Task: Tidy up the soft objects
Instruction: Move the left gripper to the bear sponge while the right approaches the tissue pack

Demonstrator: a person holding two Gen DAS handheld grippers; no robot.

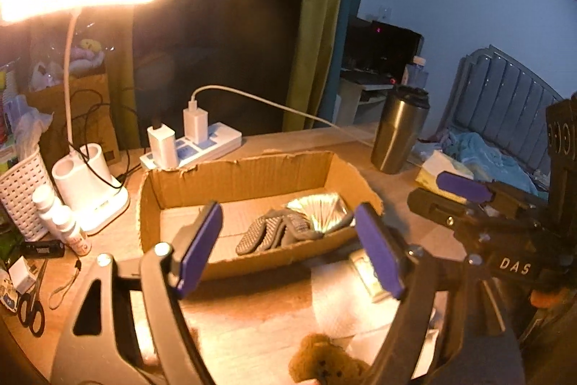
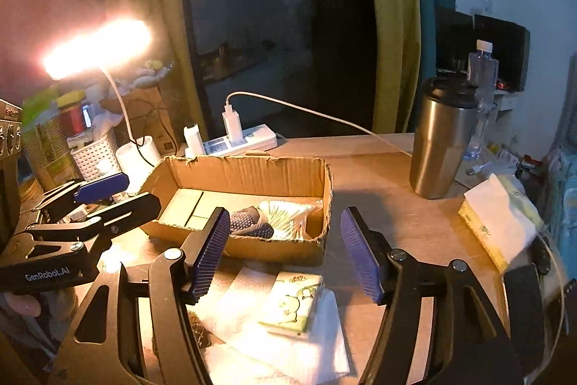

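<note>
An open cardboard box sits mid-table and holds dark dotted gloves and a shiny packet. My left gripper is open and empty above the box's near wall. My right gripper is open and empty over a small tissue pack lying on white paper towels. A brown plush bear lies at the bottom edge of the left wrist view. The right gripper shows at the right of the left wrist view.
A lit desk lamp, power strip with chargers, steel tumbler, yellow tissue box, white basket, small bottles and scissors surround the box.
</note>
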